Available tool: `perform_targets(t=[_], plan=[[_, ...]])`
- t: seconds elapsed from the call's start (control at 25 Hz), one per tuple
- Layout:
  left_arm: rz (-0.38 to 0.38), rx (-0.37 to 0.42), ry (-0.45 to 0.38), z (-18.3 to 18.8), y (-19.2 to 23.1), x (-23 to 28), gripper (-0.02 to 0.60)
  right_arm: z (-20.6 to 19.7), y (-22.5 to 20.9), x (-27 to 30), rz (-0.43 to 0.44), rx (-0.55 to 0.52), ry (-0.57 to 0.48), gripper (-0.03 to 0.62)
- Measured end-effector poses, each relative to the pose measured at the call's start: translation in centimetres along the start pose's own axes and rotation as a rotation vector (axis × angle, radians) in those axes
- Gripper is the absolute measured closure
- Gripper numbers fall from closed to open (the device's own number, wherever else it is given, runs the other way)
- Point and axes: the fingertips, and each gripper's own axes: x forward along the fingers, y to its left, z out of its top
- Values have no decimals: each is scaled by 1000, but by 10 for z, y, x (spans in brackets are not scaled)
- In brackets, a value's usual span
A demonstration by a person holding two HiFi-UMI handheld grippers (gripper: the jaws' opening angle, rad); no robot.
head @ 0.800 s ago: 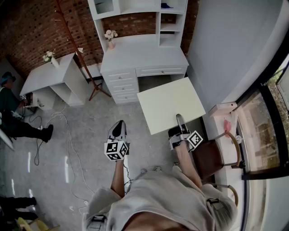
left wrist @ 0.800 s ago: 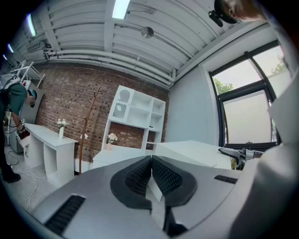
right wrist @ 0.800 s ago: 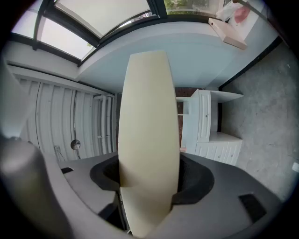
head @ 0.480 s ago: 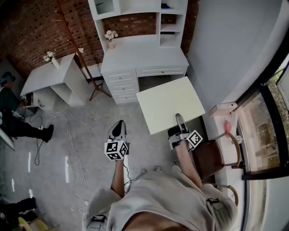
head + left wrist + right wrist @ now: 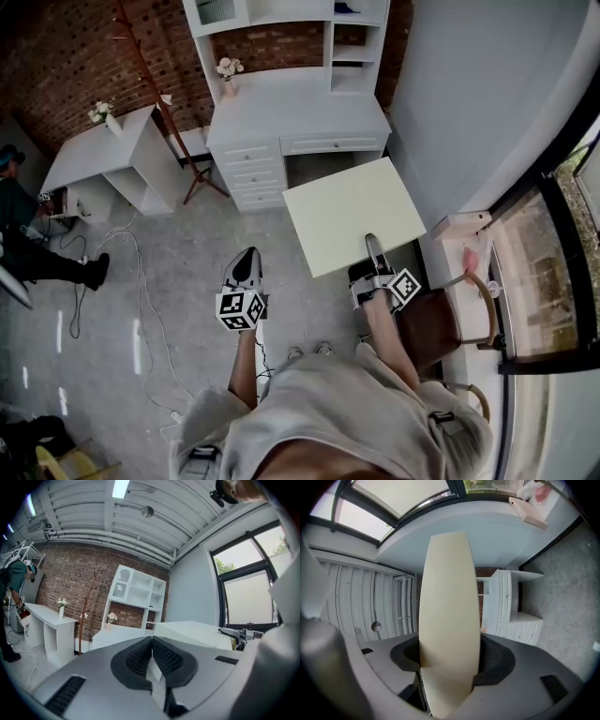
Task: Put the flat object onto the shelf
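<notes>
Carrying phase, seen from the head view. The right gripper (image 5: 373, 251) is clamped on the near edge of the flat object (image 5: 354, 217), a pale square board held out roughly level above the floor (image 5: 187, 272). The right gripper view shows its pads pressing on both faces of the board. The left gripper (image 5: 246, 269) hangs beside it with jaws together and nothing between them. Compared with the frames just before, almost nothing has shifted: the board keeps the same pose and grip, and its far corner has crept only slightly toward the white desk unit (image 5: 295, 117). The shelf (image 5: 281, 14) rises behind that tabletop, well apart from the board. The placement therefore appears not yet begun. The remaining approach probably calls for lifting the board to shelf level.
</notes>
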Motion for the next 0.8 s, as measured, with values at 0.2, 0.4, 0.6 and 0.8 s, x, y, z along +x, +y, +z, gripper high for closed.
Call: perform_targets(t=[0.2, 0.4, 0.6, 0.8], plan=[[4, 1, 2, -4, -13, 7, 565, 11, -5, 0, -3, 12, 13, 306], [12, 2, 3, -9, -24, 10, 565, 21, -7, 4, 2, 15, 29, 306], [28, -1, 7, -13, -24, 12, 565, 24, -13, 8, 4, 20, 44, 305], [32, 0, 9, -17, -26, 21, 565, 30, -19, 12, 0, 30, 45, 306]])
